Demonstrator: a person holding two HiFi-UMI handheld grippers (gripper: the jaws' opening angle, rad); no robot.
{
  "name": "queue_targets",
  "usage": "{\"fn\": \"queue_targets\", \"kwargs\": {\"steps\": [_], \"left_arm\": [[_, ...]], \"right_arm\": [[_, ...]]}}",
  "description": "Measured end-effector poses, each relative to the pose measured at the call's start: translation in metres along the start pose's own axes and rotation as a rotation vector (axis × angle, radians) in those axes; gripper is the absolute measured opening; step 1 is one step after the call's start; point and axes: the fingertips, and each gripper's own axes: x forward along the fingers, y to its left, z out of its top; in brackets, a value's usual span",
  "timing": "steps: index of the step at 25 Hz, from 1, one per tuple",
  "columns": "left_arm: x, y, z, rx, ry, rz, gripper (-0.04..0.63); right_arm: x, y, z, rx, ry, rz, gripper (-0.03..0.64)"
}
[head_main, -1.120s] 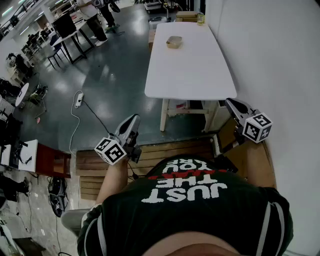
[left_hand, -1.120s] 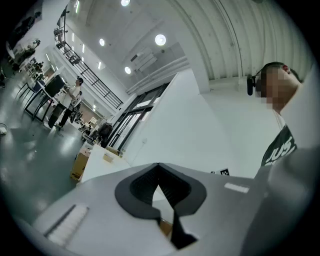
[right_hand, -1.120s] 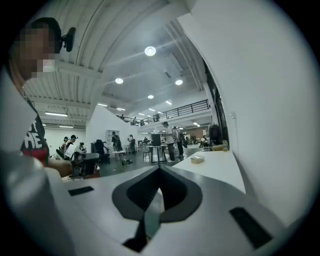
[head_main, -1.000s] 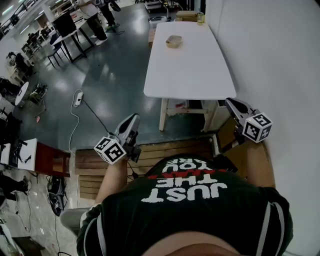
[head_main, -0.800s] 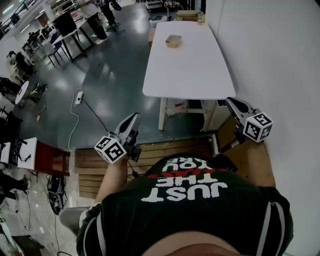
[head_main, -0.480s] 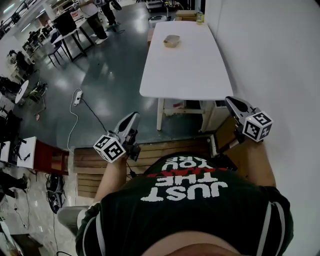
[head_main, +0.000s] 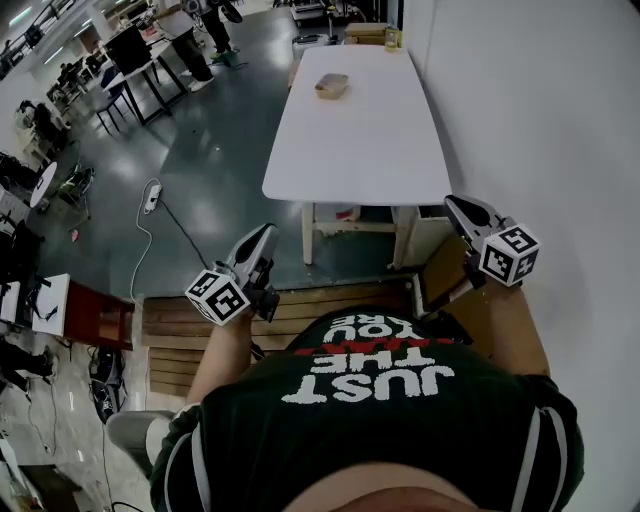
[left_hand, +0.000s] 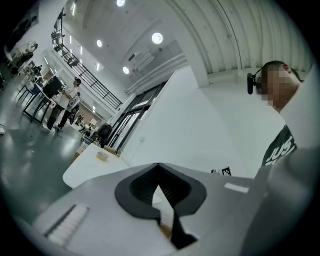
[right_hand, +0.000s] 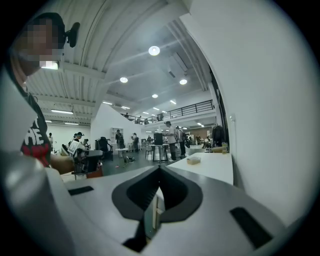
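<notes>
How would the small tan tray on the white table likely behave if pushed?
The tan tray looks low and flat-bottomed, so it would probably slide, not tip. It appears small and shallow, so likely light. The white table looks smooth, so it may skid easily.

white table (head_main: 350, 140) against a white wall (head_main: 520, 110), glossy grey floor (head_main: 200, 150).
</notes>
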Motion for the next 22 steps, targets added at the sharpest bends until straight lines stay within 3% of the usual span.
{"fn": "queue_targets", "kwargs": {"steps": [11, 22], "left_arm": [[0.047, -0.026, -0.024, -0.018, 0.043, 0.016, 0.008], [0.05, 0.009, -0.015, -0.013, 0.049, -0.013, 0.008]], "right_arm": [[-0.009, -0.034, -0.005, 0.011, 0.006, 0.076, 0.006], [0.029, -0.032, -0.009, 0.031, 0.003, 0.072, 0.008]]}}
